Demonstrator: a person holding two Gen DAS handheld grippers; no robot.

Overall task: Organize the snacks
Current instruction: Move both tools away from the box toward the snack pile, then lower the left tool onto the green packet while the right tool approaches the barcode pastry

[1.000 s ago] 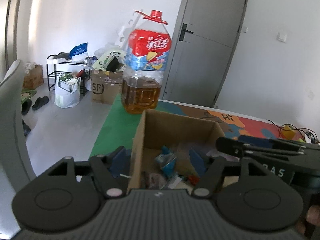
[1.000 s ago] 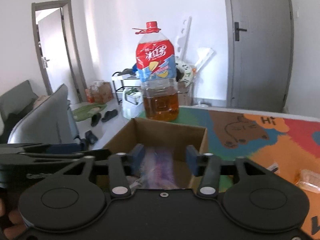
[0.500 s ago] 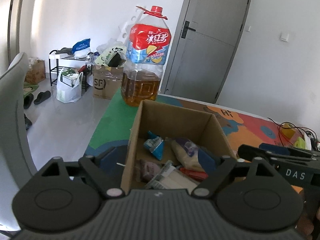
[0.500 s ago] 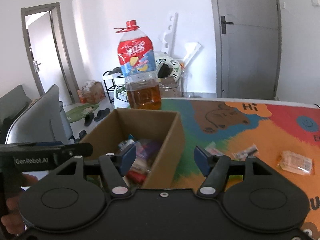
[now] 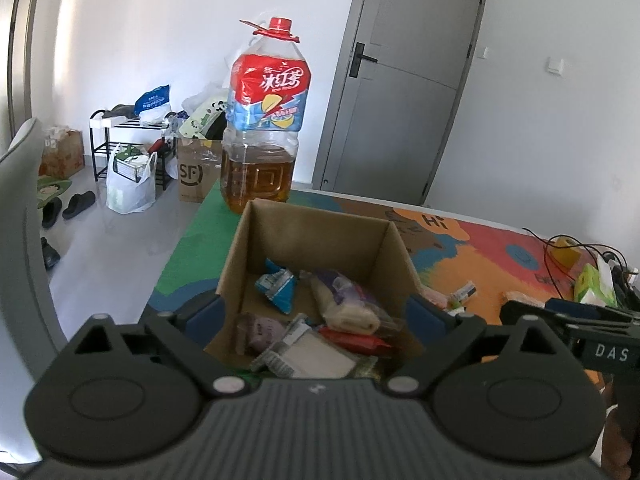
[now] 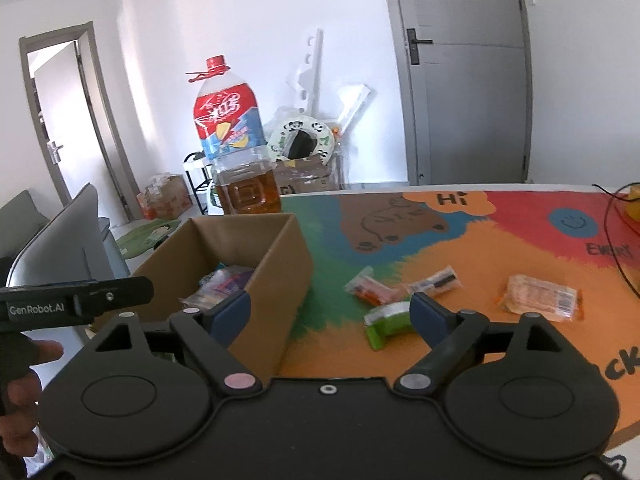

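Observation:
An open cardboard box [image 5: 256, 256] stands on the colourful table mat and holds several snack packets, among them a blue one [image 5: 278, 286] and a beige-and-purple one [image 5: 344, 304]. My left gripper [image 5: 316, 316] is open, its fingers on either side of the box's near end. The box also shows in the right wrist view [image 6: 280, 264]. My right gripper [image 6: 330, 314] is open and empty, just right of the box. On the mat ahead lie a green packet [image 6: 386, 320], a red-orange packet [image 6: 370, 290], a dark-striped packet [image 6: 436, 280] and an orange packet [image 6: 538, 298].
A large bottle of amber liquid [image 5: 264, 120] with a red cap stands right behind the box. Cables and a green-white pack [image 5: 592, 280] lie at the table's far right. A grey chair [image 6: 56, 240] and floor clutter are left of the table.
My right gripper has let go of the packet in the box, opened and swung right out of the box over the mat. My left gripper has drawn back slightly, showing more of the box's contents.

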